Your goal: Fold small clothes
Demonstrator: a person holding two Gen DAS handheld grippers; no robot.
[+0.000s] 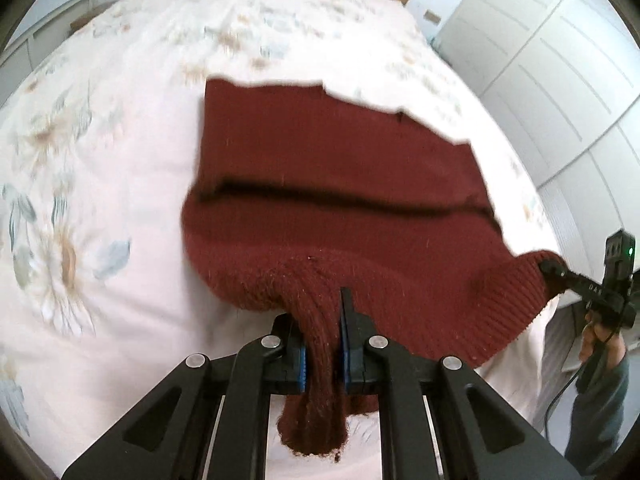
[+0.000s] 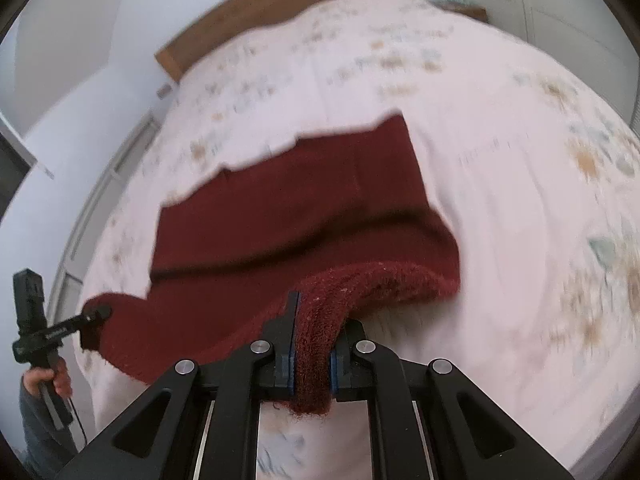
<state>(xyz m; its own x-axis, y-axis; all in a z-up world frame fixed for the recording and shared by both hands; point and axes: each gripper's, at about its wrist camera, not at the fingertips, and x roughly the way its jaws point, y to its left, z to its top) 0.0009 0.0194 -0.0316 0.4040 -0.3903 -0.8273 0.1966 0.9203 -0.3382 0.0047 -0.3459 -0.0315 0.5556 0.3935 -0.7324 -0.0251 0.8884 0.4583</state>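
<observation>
Maroon knit garment (image 1: pixel 340 168) lies across bed (image 1: pixel 120 160) w/ floral cover, near edge lifted off it. Left claw (image 1: pixel 324 336) clamped on one near corner, right claw (image 2: pixel 316 344) clamped on the other; both pics blurry.

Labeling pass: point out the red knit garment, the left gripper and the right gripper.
red knit garment (image 1: pixel 340 152): left wrist view, flat upper panel lying on the bed.
left gripper (image 1: pixel 323 344): left wrist view, between its fingers, shut on the hem.
right gripper (image 2: pixel 313 344): right wrist view, between its fingers, shut on the hem.
</observation>
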